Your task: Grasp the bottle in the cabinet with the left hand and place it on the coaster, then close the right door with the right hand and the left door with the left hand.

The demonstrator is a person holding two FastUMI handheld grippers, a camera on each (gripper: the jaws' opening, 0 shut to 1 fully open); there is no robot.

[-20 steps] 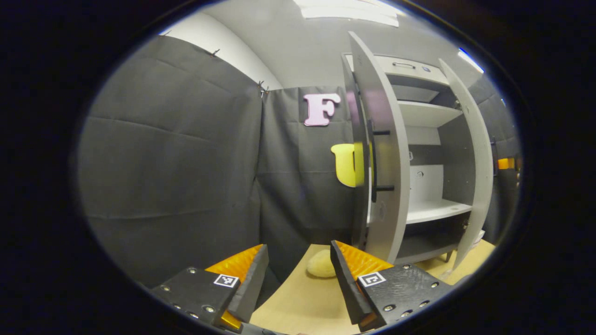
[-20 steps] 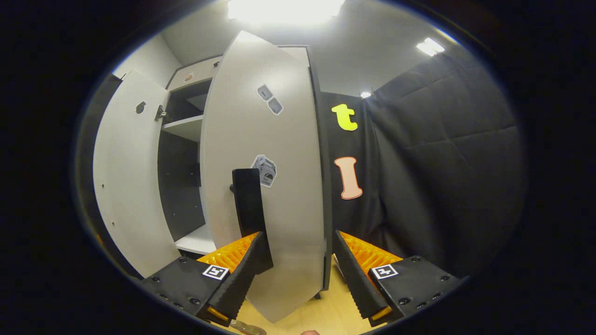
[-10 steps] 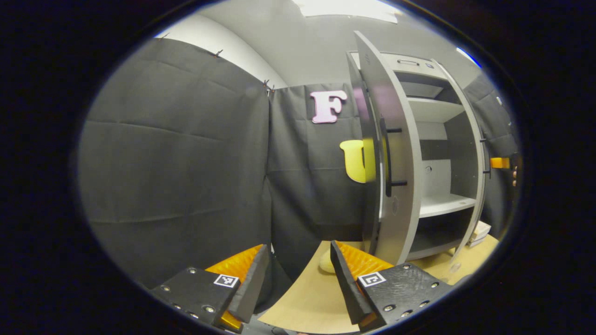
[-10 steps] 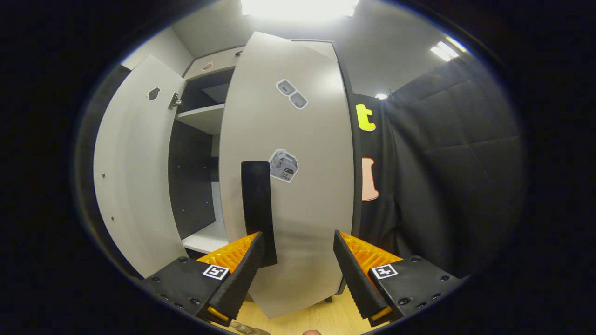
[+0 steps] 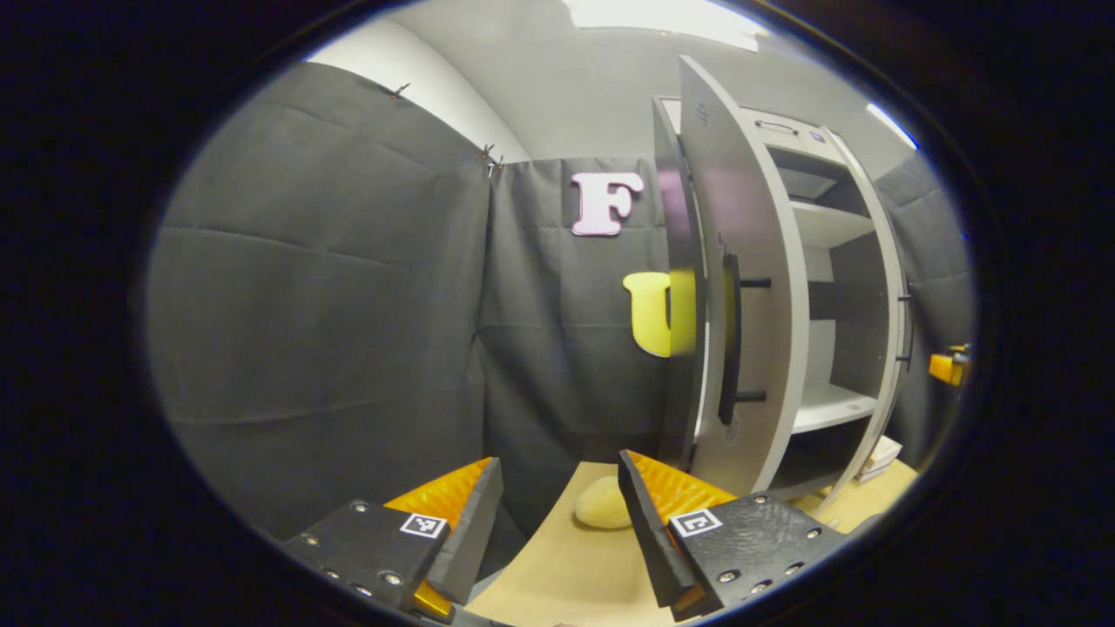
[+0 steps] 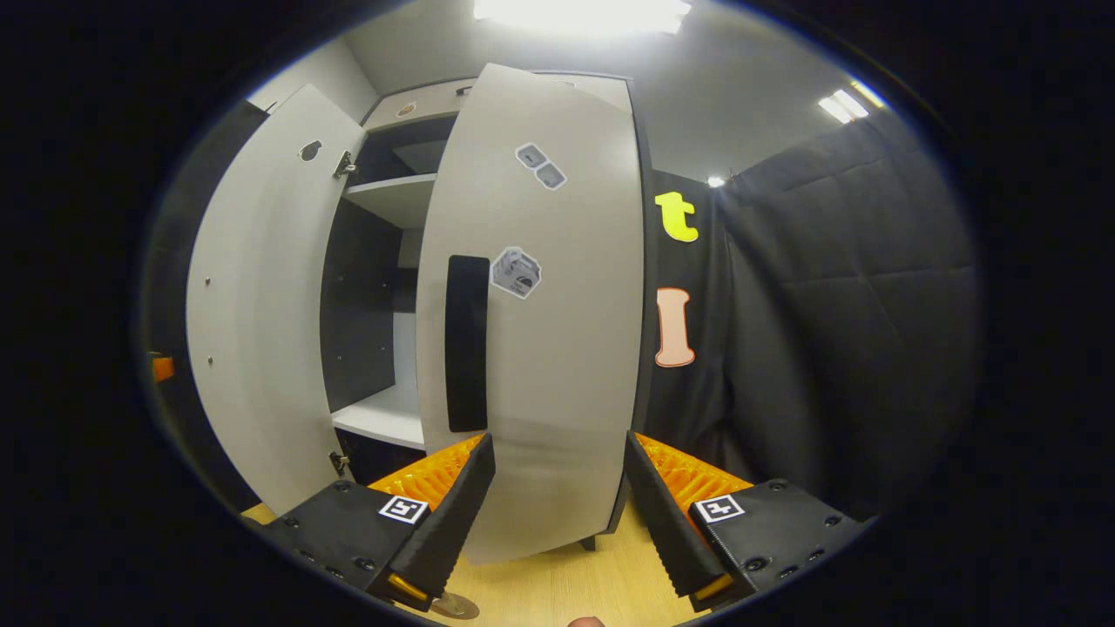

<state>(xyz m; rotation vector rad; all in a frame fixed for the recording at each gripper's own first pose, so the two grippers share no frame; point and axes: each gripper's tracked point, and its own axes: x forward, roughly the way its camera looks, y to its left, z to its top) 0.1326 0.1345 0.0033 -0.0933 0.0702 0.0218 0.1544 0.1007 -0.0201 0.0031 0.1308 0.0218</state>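
In the left gripper view, my left gripper (image 5: 557,522) is open and holds nothing, low over the wooden table (image 5: 566,575). It points at the outer face of the grey cabinet's left door (image 5: 753,261), which stands wide open with its black handle (image 5: 730,340) toward me. In the right gripper view, my right gripper (image 6: 557,514) is open, close in front of the right door (image 6: 557,331). That door is swung most of the way shut and its black handle (image 6: 467,344) sits just above the left finger. The shelves (image 6: 383,418) that show are bare.
A pale yellow rounded lump (image 5: 601,512) lies on the table beside the left door's foot. A small round object (image 6: 453,607) shows at the bottom edge of the right gripper view. Black cloth walls close in on both sides. The other gripper (image 5: 949,366) shows far right.
The right door has swung further shut, narrowing the gap between the two doors. My right gripper followed it. The left gripper stayed low and open.
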